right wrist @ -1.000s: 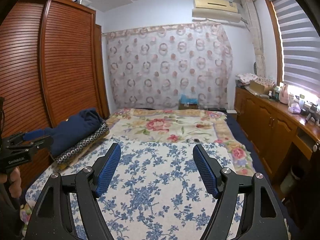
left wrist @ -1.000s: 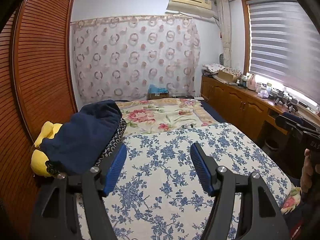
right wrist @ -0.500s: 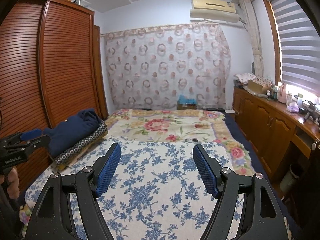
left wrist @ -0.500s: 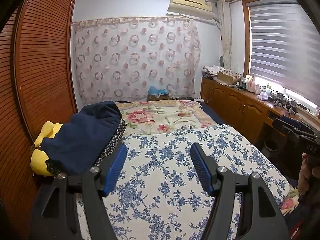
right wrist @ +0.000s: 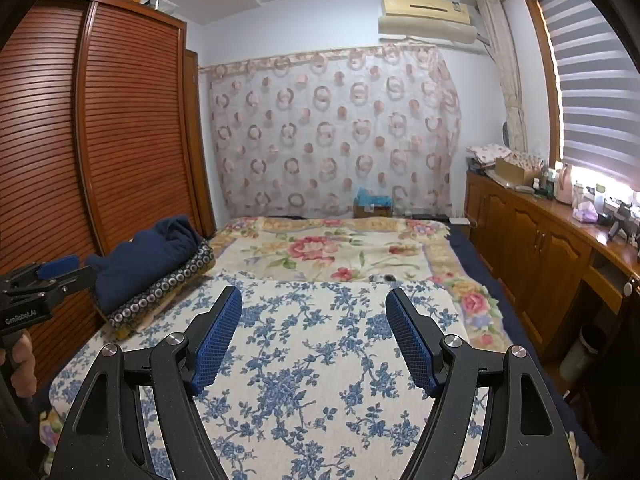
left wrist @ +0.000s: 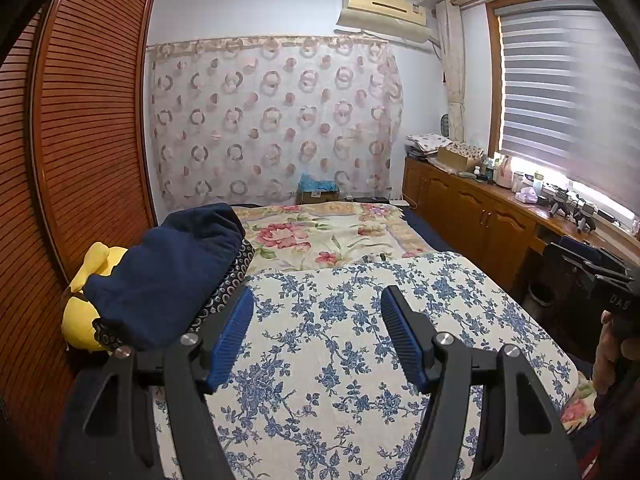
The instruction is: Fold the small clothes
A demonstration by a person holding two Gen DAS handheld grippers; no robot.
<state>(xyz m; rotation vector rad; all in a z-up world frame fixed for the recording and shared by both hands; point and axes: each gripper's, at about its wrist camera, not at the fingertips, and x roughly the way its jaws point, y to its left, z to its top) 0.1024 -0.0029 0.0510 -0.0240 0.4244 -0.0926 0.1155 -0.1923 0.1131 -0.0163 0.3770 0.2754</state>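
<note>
Both tools held above bed, nothing gripped. Left tool (left wrist: 318,330) jaws spread wide, empty. Right tool (right wrist: 314,330) same, spread wide, empty.

Clothes: navy garment (left wrist: 160,272) bundled on top of dark ring-patterned cloth (right wrist: 176,284), piled at left edge of bed beside wardrobe (right wrist: 132,128). Yellow plush or pillow (left wrist: 86,288) under or behind pile, can't tell which. Pile roughly stacked, not flat; fits clothes waiting to be folded or a set-aside stack alike.

Handling guess: soft, light, limp knit, likely to sag and slip off smooth pads; pinch at hem or corner edge, both layers together, not mid-bulge.

Surface: blue-floral quilt (right wrist: 312,380) over pink-floral blanket (right wrist: 332,248), soft, flat, gives under pressure. Room: small bedroom, ring-print curtain (right wrist: 336,136) at far wall, wooden cabinet (right wrist: 532,240) with clutter under blinds at right, air conditioner (right wrist: 426,12) above.
</note>
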